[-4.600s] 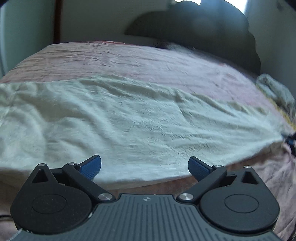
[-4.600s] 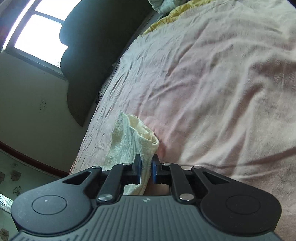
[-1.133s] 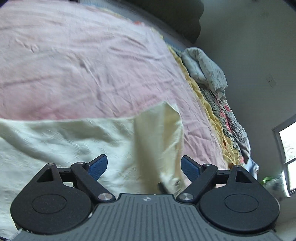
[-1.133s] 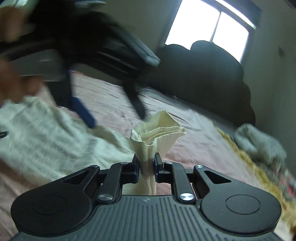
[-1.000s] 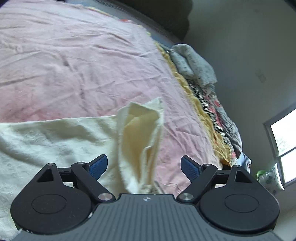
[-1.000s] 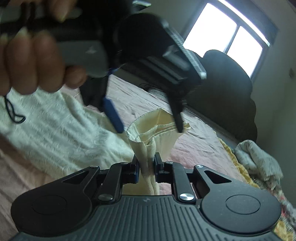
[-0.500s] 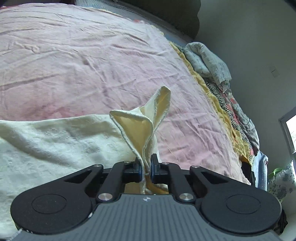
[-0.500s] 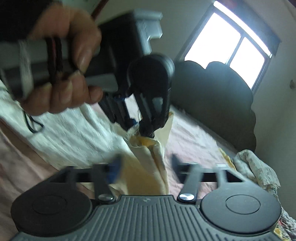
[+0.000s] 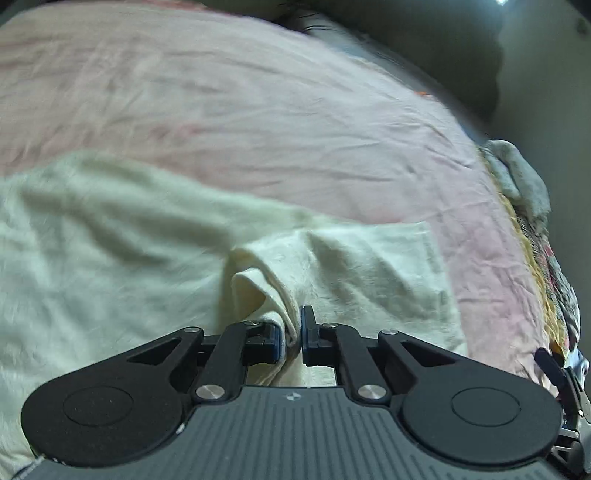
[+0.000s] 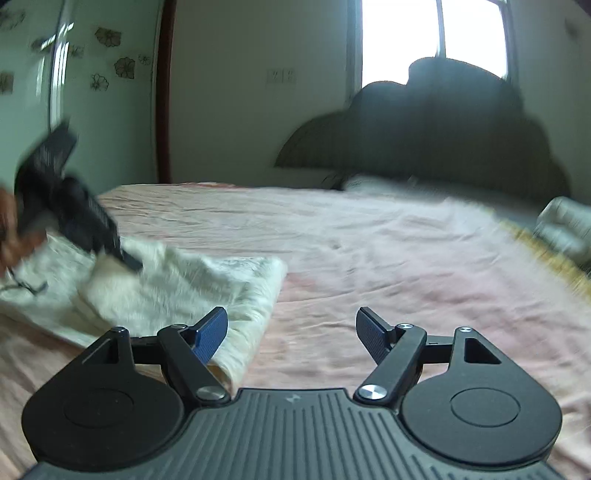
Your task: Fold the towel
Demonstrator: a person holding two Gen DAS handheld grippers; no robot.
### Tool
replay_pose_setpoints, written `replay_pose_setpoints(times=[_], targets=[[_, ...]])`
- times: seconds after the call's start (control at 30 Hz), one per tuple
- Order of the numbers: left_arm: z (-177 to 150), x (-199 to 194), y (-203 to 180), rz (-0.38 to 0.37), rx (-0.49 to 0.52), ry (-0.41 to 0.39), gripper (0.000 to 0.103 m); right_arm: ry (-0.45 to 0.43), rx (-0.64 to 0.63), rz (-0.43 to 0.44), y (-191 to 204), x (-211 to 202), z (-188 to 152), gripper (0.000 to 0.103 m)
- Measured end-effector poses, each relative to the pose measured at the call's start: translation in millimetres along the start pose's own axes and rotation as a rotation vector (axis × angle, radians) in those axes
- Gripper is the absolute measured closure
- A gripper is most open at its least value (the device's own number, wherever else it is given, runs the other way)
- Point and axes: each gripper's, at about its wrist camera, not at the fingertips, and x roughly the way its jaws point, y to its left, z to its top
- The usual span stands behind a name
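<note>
A cream towel (image 9: pixel 129 258) lies spread on the pink bed sheet (image 9: pixel 258 110). My left gripper (image 9: pixel 292 334) is shut on a bunched corner of it, and the end of the towel is doubled over onto the rest. In the right wrist view that left gripper (image 10: pixel 125 260), held by a hand (image 10: pixel 11 229), is low over the towel (image 10: pixel 184 284) at the far left. My right gripper (image 10: pixel 291 332) hovers above the sheet with its jaws opening and nothing between them. The towel's folded edge lies just beside its left finger (image 10: pixel 210 332).
A dark headboard (image 10: pixel 424 140) stands at the far end of the bed under a bright window (image 10: pixel 424 33). A pile of crumpled clothes (image 9: pixel 517 177) lines the bed's right side. Bare pink sheet (image 10: pixel 406 258) stretches ahead of the right gripper.
The left gripper closed on the towel corner that the right one held. The right gripper let go and opened. The left then carried the corner leftward over the towel, folding it.
</note>
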Motion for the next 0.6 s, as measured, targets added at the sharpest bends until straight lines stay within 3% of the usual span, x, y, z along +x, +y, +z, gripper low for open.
replay_pose_setpoints(times=[0.17, 0.27, 0.33, 0.47, 0.6], targets=[[-7.5, -19.9, -1.3, -0.038, 0.021, -0.059, 0.093, 0.016, -0.028, 0.057, 22.3, 10.3, 14.1, 0.025], [-12.1, -7.6, 7.9, 0.001, 0.011, -0.009, 0.089, 0.048, -0.010, 0.099, 27.4, 23.6, 15.8, 0.021], [-15.0, -10.6, 18.4, -0.029, -0.040, -0.026, 0.089, 0.094, 0.058, 0.158, 30.1, 36.0, 19.7, 0.021], [-18.6, -26.1, 21.5, -0.026, -0.006, -0.077, 0.089, 0.117, 0.251, 0.303, 22.5, 43.7, 29.5, 0.021], [-23.9, -26.7, 24.4, -0.012, 0.000, -0.086, 0.089, 0.139, 0.329, 0.305, 16.2, 56.9, 32.6, 0.021]])
